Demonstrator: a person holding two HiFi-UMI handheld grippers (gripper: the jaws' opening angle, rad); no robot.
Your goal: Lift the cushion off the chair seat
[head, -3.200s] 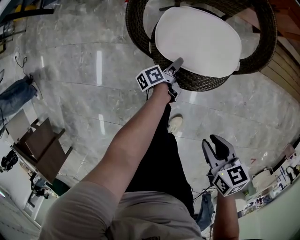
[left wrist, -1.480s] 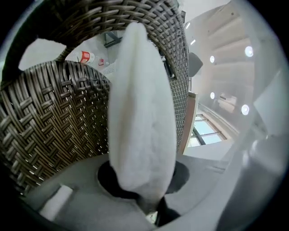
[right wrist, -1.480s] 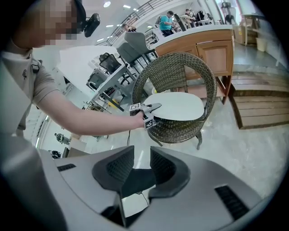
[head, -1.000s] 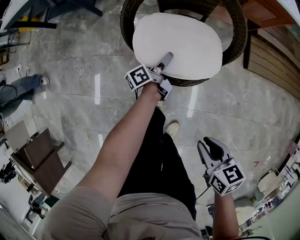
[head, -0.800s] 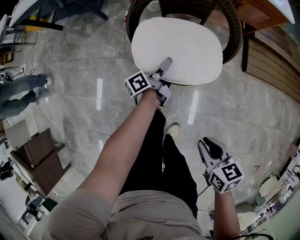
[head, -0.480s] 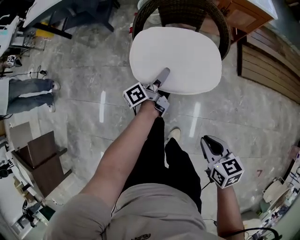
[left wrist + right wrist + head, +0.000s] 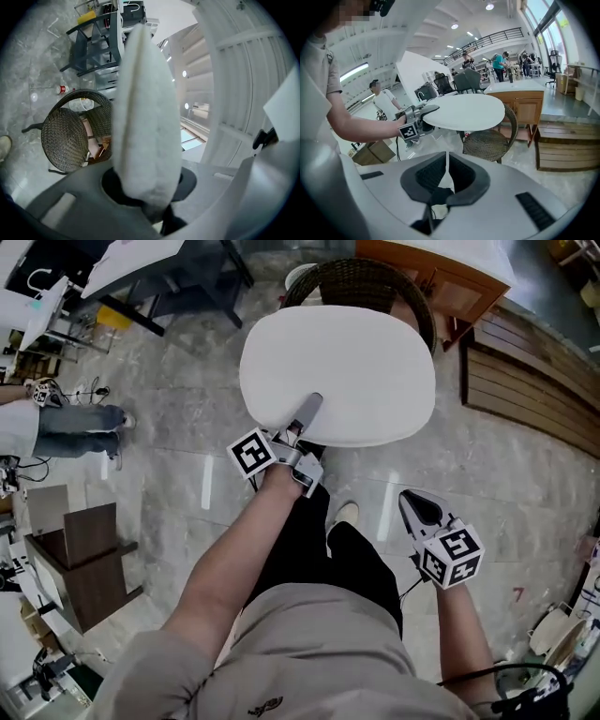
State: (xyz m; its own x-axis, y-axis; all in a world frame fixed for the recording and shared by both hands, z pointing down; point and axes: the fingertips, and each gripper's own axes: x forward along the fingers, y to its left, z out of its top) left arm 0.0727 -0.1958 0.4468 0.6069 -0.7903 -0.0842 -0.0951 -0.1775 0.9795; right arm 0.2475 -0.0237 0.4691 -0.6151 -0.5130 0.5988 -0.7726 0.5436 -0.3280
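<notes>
The white oval cushion (image 7: 337,371) hangs flat in the air, clear of the dark wicker chair (image 7: 361,277) beneath and behind it. My left gripper (image 7: 307,416) is shut on the cushion's near edge. In the left gripper view the cushion (image 7: 145,117) stands edge-on between the jaws, with the chair (image 7: 70,136) far below. The right gripper view shows the cushion (image 7: 464,111) above the empty chair seat (image 7: 490,140). My right gripper (image 7: 417,505) stays low at the right, apart from the cushion. Its jaws are closing to a thin slit with nothing between them.
A person in jeans (image 7: 75,423) stands at the left. A wooden stepped platform (image 7: 525,381) and a wooden cabinet (image 7: 450,268) lie right of the chair. A brown box (image 7: 80,540) sits at the lower left, a dark table frame (image 7: 178,277) upper left.
The left gripper has raised the cushion off the chair seat and toward me. The right gripper has risen a little, and its jaws have narrowed from wide apart to nearly together.
</notes>
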